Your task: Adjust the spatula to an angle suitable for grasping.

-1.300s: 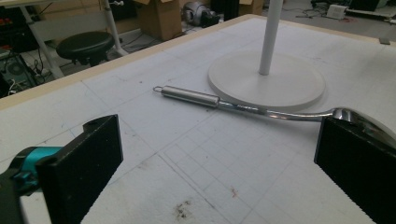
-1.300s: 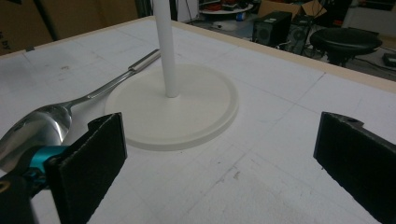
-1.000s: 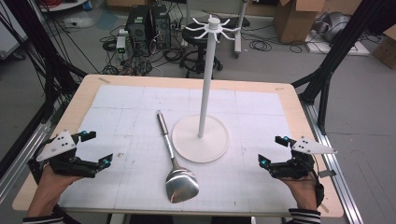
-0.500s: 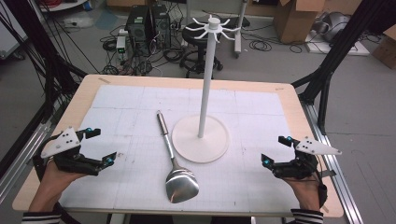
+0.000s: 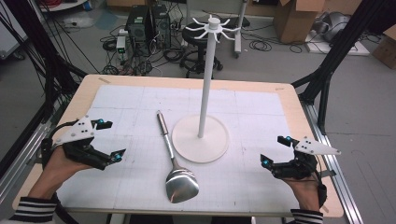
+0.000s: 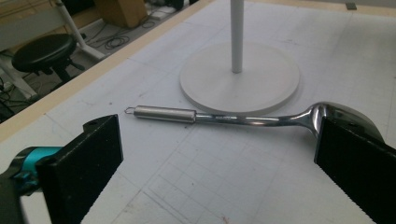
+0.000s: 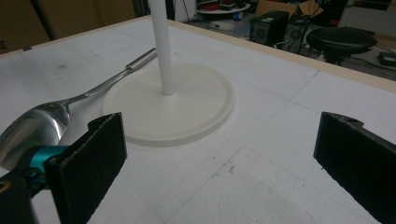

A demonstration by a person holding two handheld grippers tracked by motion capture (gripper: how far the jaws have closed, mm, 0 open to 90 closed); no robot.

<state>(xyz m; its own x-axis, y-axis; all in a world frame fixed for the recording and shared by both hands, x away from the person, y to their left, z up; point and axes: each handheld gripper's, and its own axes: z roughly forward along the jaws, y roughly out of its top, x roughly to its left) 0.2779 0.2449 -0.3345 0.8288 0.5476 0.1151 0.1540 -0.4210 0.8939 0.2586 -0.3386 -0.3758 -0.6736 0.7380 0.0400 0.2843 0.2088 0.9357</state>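
A steel ladle (image 5: pixel 173 161) lies flat on the white gridded mat (image 5: pixel 261 112), just at 9 o'clock of the white stand (image 5: pixel 201 137), whose round base it runs alongside. Its slim handle points toward 12 o'clock, away from the person, and its bowl rests toward 6 o'clock, close to the mat's near edge. In the left gripper view the ladle's shaft passes right along the rim of the base; whether they touch cannot be told. A small wire loop shows at the handle's tip.

The left gripper (image 5: pixel 108 140) hovers at 9 o'clock of the ladle, over the left part of the mat, its jaws spread wide with nothing between them. Its own view looks across at the ladle side-on, the handle and bowl spanning the gap between the two black pads. Bare mat lies between this gripper and the ladle.

The right gripper (image 5: pixel 273 150) sits at 3 o'clock of the stand, near the mat's right edge, and its jaws are likewise wide apart and hold nothing. The stand's base and pole are between it and the ladle.

The wooden table (image 5: pixel 289 91) shows as a narrow border around the mat on all sides. The stand's tall pole rises from the middle of the base to a ring of short hooks at the top. The far half of the mat, at 12 o'clock, is open
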